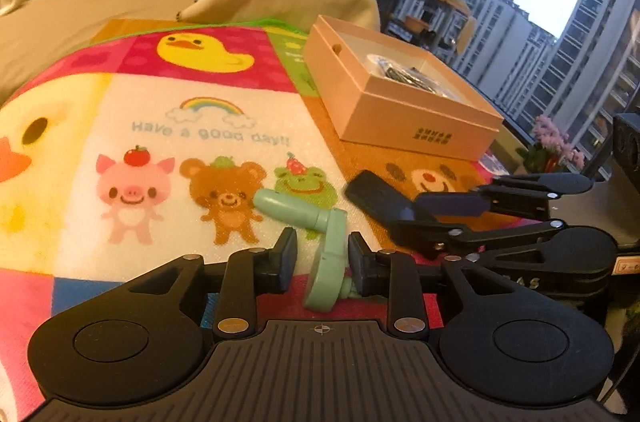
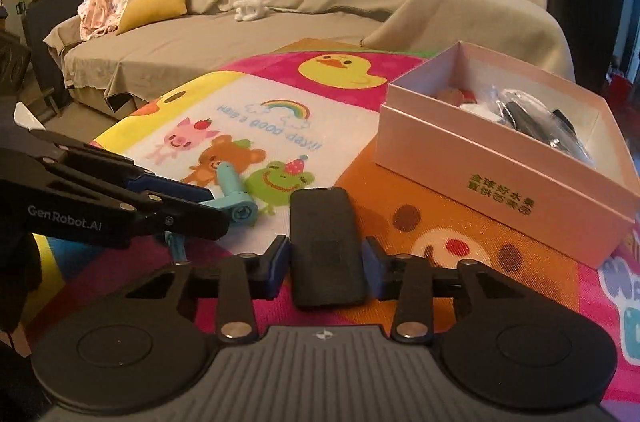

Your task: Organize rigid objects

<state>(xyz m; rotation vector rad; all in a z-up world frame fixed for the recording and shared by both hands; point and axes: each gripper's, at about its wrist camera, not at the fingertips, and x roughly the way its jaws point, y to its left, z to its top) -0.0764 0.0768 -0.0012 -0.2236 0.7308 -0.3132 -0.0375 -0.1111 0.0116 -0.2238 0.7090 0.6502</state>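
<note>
Between right gripper (image 2: pixel 326 262) jaws, black remote (image 2: pixel 326 246).

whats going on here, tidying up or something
A person with a handheld gripper in each hand is sorting small items on a cartoon-print play mat. The left gripper straddles a mint-green plastic toy lying on the mat; its right pad touches the toy, the left looks just clear. The right gripper straddles a flat black remote-like object, seemingly gripping it. An open pink box nearby already holds a few things.
</note>
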